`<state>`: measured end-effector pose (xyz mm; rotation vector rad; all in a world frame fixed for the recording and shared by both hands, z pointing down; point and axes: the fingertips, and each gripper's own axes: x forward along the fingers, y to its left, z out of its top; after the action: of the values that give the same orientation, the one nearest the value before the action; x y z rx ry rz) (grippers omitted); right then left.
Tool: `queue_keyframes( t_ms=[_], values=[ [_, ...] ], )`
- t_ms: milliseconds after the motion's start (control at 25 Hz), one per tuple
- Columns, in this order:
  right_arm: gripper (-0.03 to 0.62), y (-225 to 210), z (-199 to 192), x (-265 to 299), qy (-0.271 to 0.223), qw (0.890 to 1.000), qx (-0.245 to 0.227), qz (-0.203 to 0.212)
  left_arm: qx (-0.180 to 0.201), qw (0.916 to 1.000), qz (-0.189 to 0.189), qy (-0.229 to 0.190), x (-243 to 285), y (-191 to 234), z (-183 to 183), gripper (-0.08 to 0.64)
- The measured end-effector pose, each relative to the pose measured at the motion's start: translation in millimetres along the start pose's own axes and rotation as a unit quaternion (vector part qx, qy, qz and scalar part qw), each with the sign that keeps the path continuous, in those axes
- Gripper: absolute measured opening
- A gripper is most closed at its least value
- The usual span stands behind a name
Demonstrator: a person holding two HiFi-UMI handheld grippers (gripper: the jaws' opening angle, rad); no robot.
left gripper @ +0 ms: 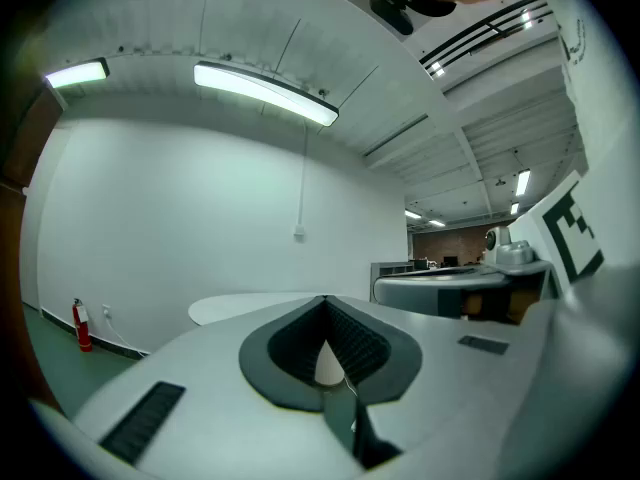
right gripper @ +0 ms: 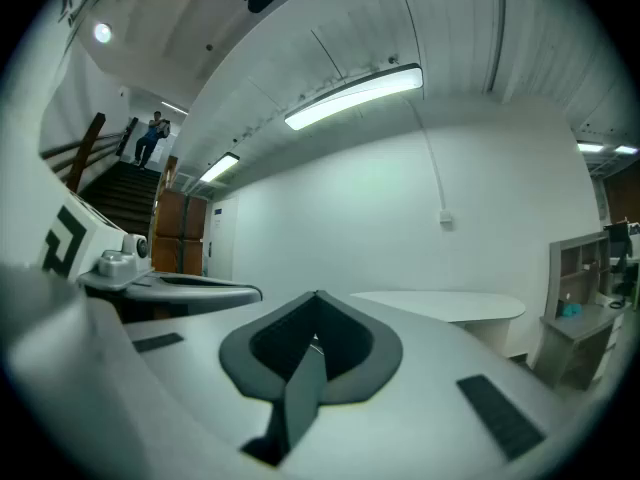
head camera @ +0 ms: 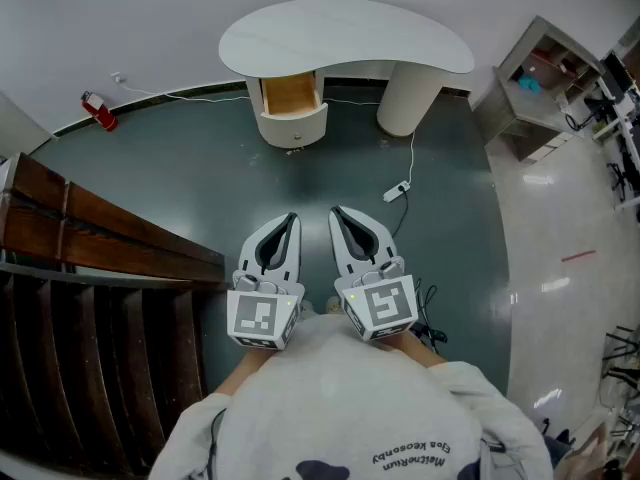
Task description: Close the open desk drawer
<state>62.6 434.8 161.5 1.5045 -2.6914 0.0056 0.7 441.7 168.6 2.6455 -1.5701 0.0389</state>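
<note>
A white kidney-shaped desk (head camera: pixel 345 33) stands against the far wall. Its drawer (head camera: pixel 291 96) is pulled out, showing a wooden inside and a rounded white front. Both grippers are held level side by side close to my body, well short of the desk. My left gripper (head camera: pixel 291 218) is shut with nothing in it; my right gripper (head camera: pixel 337 211) is shut and empty too. In the left gripper view the desk top (left gripper: pixel 250 308) shows beyond the closed jaws. In the right gripper view the desk top (right gripper: pixel 440 305) lies ahead to the right.
A wooden stair rail (head camera: pixel 90 238) runs along the left. A red fire extinguisher (head camera: pixel 98 110) stands by the far left wall. A white power strip (head camera: pixel 396 191) and cable lie on the dark floor right of the drawer. A shelf unit (head camera: pixel 540 78) stands at the right.
</note>
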Motion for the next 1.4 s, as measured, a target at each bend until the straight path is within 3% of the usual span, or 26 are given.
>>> queue_keyframes(
  t_ms=[560, 880, 1400],
  values=[
    [0.015, 15.9, -5.5, 28.4, 0.012, 1.000, -0.007, -0.019, -0.005, 0.9995, -0.030, 0.006, 4.6, 30.0, -7.2, 0.006],
    [0.015, 15.0, -17.6, 28.8, 0.020, 0.999, 0.021, -0.026, -0.018, 0.9988, -0.042, 0.019, 5.9, 32.2, -19.5, 0.006],
    [0.017, -29.2, -13.5, 77.0, -0.003, 0.999, 0.032, 0.025, -0.005, 0.9997, -0.009, 0.023, 66.5, 44.1, -15.0, 0.006]
  ],
)
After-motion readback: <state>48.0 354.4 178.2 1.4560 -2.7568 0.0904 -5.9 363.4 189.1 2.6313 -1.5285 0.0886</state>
